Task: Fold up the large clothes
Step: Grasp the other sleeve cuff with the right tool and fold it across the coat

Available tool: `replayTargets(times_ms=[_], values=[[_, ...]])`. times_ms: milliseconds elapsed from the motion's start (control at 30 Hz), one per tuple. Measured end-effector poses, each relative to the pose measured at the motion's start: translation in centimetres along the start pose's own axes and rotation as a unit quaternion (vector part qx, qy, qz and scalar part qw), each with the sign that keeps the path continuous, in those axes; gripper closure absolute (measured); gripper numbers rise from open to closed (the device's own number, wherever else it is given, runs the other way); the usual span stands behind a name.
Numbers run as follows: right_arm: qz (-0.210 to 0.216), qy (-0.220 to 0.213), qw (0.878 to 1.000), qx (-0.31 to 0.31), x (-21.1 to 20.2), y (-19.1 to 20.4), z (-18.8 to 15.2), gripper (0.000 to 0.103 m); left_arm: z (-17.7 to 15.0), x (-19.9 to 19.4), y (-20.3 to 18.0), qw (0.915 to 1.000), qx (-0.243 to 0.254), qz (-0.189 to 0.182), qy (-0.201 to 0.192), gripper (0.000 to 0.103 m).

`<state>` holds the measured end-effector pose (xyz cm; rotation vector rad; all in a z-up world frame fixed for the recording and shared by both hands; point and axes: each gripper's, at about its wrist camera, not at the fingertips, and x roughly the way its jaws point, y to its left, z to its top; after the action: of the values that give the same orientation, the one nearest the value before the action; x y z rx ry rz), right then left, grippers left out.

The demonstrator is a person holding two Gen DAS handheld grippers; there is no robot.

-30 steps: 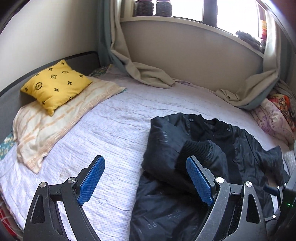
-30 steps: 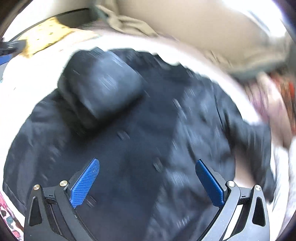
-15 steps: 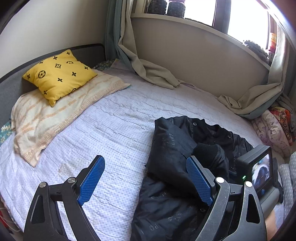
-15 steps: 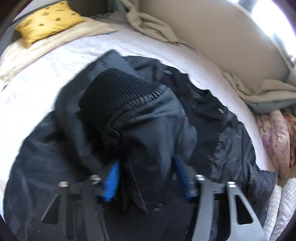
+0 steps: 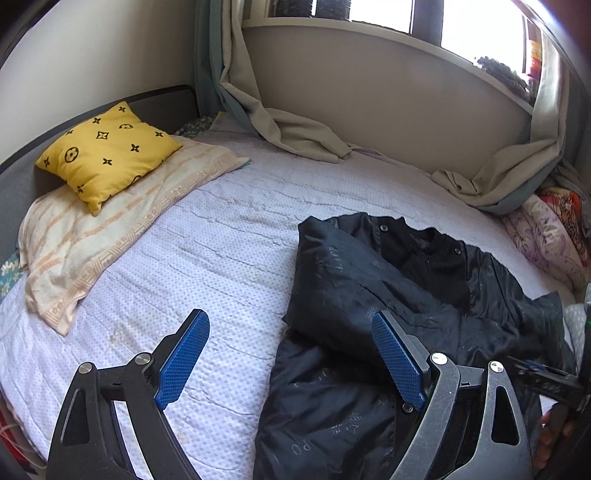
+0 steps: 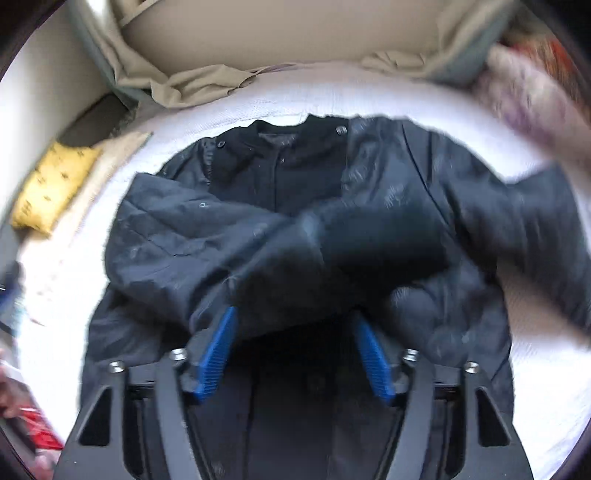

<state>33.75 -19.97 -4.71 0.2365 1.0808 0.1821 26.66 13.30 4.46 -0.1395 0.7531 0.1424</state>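
Currently: black jacket (image 5: 424,295) spread on bed (image 5: 221,258), one sleeve (image 6: 295,258) folded across its front. Right gripper (image 6: 295,354): jaws opening, sleeve fabric between them. Left gripper (image 5: 291,365): jaws wide, empty, straddling the jacket's edge.

A big bed (image 5: 229,251) with a white dotted cover fills the room. A yellow pillow (image 5: 107,151) lies at its far left corner on a striped towel (image 5: 110,236). Beige curtains (image 5: 295,129) droop onto the far edge under a bright window (image 5: 480,33).
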Motion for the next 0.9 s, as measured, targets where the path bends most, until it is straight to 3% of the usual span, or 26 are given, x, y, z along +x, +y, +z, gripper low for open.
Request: replayTargets(times_ms=[200, 333, 467, 633, 733, 800, 900], values=[[0.105, 0.005, 0.988, 0.110, -2.2, -5.2, -0.7, 0.026, 1.6, 1.3, -2.0, 0.9995, 0.031, 0.002, 0.006, 0.011], [0.115, 0.008, 0.984, 0.138, -1.1, -7.5, 0.6, 0.026, 3.6, 3.6, -4.4, 0.9956, 0.091, 0.022, 0.003, 0.011], [0.129, 0.042, 0.975, 0.177, 1.9, -9.0, 1.3, 0.026, 3.2, 6.9, -4.2, 0.9962, 0.078, 0.003, 0.038, 0.011], [0.151, 0.084, 0.967, 0.186, 5.7, -9.4, 2.0, 0.027, 2.6, 9.3, -3.9, 0.9934, 0.094, 0.037, 0.055, 0.011], [0.147, 0.100, 0.968, 0.176, 7.4, -9.2, 2.2, 0.045, 2.6, 10.0, -3.2, 0.9941, 0.080, 0.039, 0.062, 0.011], [0.140, 0.100, 0.974, 0.146, 8.1, -8.5, 2.8, 0.062, 2.5, 10.4, -3.1, 0.9937, 0.083, 0.044, 0.062, 0.011], [0.106, 0.073, 0.987, 0.096, 8.5, -7.3, 4.2, 0.071, 2.1, 11.2, -3.6, 0.9917, 0.099, 0.057, 0.060, 0.011]])
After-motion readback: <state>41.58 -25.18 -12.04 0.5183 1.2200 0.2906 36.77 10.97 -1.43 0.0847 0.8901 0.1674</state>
